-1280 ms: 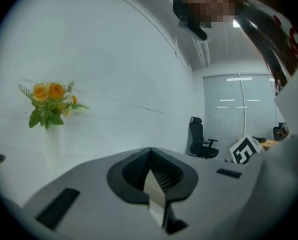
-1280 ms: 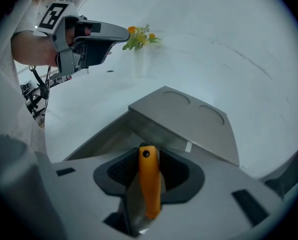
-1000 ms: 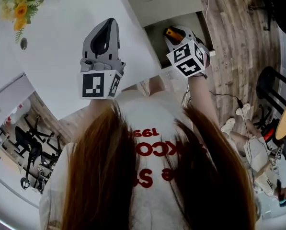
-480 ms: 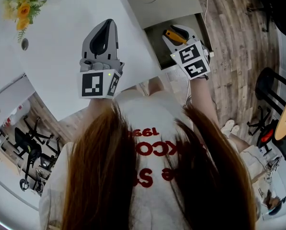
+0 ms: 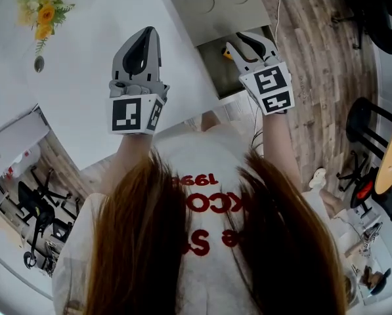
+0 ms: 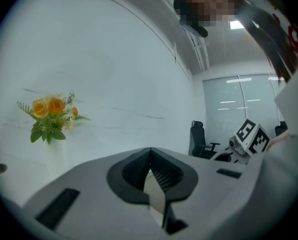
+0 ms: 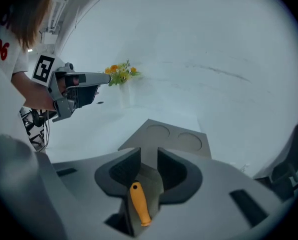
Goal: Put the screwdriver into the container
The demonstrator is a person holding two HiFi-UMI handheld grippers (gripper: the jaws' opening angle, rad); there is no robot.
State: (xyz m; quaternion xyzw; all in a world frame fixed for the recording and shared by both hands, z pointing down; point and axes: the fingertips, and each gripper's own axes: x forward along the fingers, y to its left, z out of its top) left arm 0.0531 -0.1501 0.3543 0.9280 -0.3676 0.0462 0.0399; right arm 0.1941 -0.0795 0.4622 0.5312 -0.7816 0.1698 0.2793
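The screwdriver, with an orange handle [image 5: 228, 53] [image 7: 140, 210], lies inside the open grey container [image 5: 217, 77], apart from any pad. My right gripper [image 5: 243, 41] [image 7: 149, 156] hovers above it, pointing down into the box. Its jaws stand apart and have just been closing, with nothing pinched between them. The dark ribbed pads [image 7: 172, 171] flank the handle only by line of sight. My left gripper [image 5: 145, 37] [image 6: 149, 156] hangs over the white table [image 5: 84, 71], shut and empty.
The container's grey lid [image 5: 212, 5] [image 7: 171, 139] has two round recesses and lies just beyond the opening. A vase of orange flowers [image 5: 41, 8] [image 6: 51, 116] stands at the table's far left. Wooden floor [image 5: 320, 77] runs along the right, with chairs further off.
My right gripper has lifted up and away from the container's inside, leaving the orange-handled screwdriver down in it. The left gripper has stayed where it was.
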